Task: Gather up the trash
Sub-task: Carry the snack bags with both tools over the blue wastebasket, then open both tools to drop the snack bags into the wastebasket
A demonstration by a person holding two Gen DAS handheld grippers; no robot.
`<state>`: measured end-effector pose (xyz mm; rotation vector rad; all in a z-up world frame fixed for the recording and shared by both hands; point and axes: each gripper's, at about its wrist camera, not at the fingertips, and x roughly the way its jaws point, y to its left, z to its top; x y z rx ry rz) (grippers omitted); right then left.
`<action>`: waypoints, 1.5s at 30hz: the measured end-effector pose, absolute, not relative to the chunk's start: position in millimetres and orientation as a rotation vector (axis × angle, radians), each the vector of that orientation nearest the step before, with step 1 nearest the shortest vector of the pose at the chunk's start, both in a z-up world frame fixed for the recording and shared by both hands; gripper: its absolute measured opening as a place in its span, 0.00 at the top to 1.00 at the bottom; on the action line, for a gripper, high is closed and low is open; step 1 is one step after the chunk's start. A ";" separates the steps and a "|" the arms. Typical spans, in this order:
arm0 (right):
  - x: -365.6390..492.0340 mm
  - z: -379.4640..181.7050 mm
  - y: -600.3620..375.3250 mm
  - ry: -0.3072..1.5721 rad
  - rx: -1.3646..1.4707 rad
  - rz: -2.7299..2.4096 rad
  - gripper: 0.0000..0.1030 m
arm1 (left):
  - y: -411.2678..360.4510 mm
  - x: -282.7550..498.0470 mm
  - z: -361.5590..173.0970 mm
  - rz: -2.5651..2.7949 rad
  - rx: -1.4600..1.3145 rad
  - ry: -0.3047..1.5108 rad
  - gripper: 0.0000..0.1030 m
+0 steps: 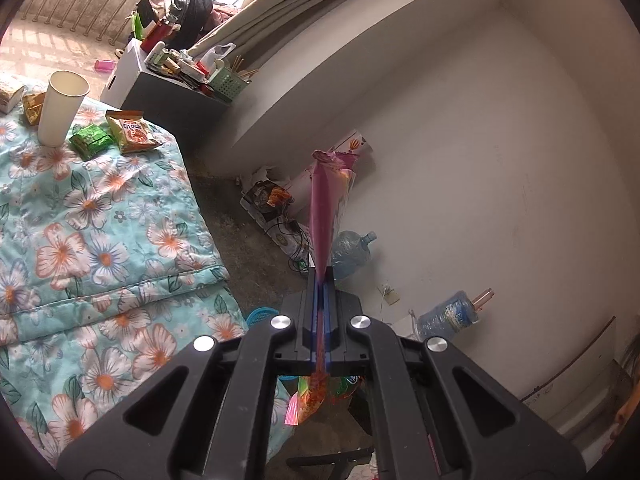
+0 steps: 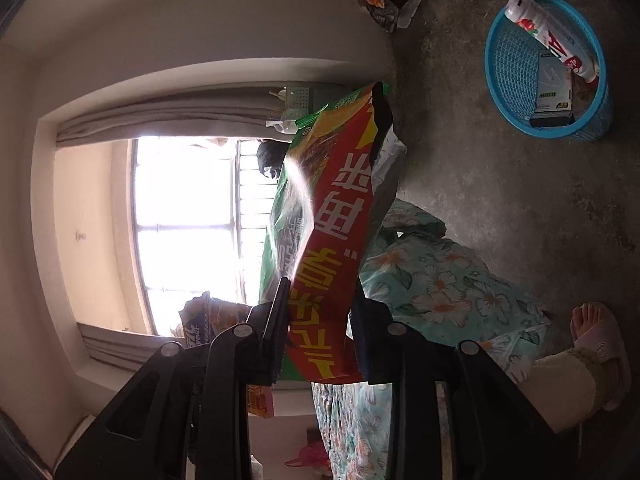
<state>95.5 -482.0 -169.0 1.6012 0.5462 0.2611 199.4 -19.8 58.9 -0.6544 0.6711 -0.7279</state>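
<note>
My left gripper [image 1: 321, 276] is shut on a pink snack wrapper [image 1: 324, 204] that stands edge-on between the fingers, held in the air beside the bed. My right gripper [image 2: 318, 292] is shut on a large red and green snack bag [image 2: 332, 216], held above the floor. A blue basket [image 2: 516, 92] on the floor at the upper right of the right wrist view holds a white bottle [image 2: 548, 34] and a small carton [image 2: 554, 88]. On the floral quilt [image 1: 100, 240] stand a white paper cup [image 1: 62, 108], a green packet [image 1: 91, 140] and an orange snack packet [image 1: 134, 130].
Water jugs [image 1: 354, 252] and boxes lie on the floor by the white wall. A cluttered grey box [image 1: 168, 92] stands past the bed. The person's slippered foot [image 2: 596, 344] is at the right of the right wrist view. The blue basket's rim [image 1: 260, 316] shows under the left gripper.
</note>
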 end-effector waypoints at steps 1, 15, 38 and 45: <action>95.0 -181.3 -484.6 0.546 1.639 0.239 0.73 | -27.4 201.7 58.1 -0.736 -0.644 0.675 1.00; 154.8 -329.9 -542.7 0.496 1.995 0.018 0.73 | -90.6 246.6 45.1 -0.795 -0.578 0.733 1.00; 132.3 -428.0 -578.9 0.409 2.098 -0.324 0.47 | -228.9 319.6 -16.6 -0.878 -0.507 0.999 1.00; 141.2 -425.7 -583.4 0.560 2.052 -0.306 0.47 | -304.5 360.2 -87.5 -0.801 -0.537 1.283 1.00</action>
